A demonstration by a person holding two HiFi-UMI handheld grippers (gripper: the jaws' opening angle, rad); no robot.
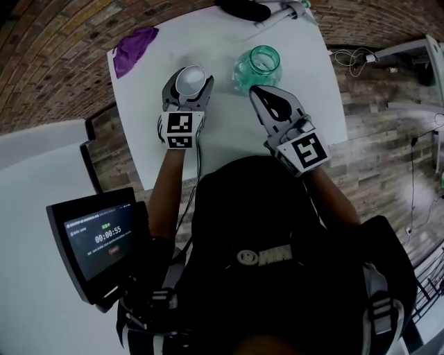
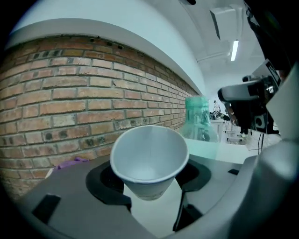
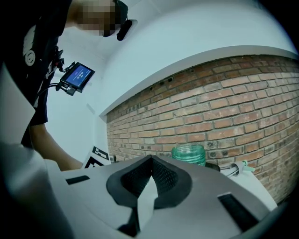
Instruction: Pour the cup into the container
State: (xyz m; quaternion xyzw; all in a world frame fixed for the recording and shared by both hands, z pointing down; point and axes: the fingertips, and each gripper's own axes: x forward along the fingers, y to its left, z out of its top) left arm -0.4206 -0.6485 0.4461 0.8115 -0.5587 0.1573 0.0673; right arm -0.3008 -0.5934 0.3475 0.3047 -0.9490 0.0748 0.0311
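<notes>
A white paper cup [image 1: 191, 80] stands upright between the jaws of my left gripper [image 1: 189, 89], which is shut on it above the white table [image 1: 229, 139]. In the left gripper view the cup [image 2: 149, 158] looks empty inside, and the jaws press on its lower wall. A green glass jar [image 1: 258, 67] with an open mouth stands to the cup's right; it also shows behind the cup as the jar [image 2: 200, 123]. My right gripper [image 1: 255, 92] is shut with nothing in it, its tips just short of the jar [image 3: 188, 154].
A purple cloth [image 1: 134, 48] lies at the table's far left corner. A dark object [image 1: 243, 8] and a syringe-like tool [image 1: 284, 12] lie at the far edge. A small screen [image 1: 97, 239] hangs at the person's left. A brick wall runs behind the table.
</notes>
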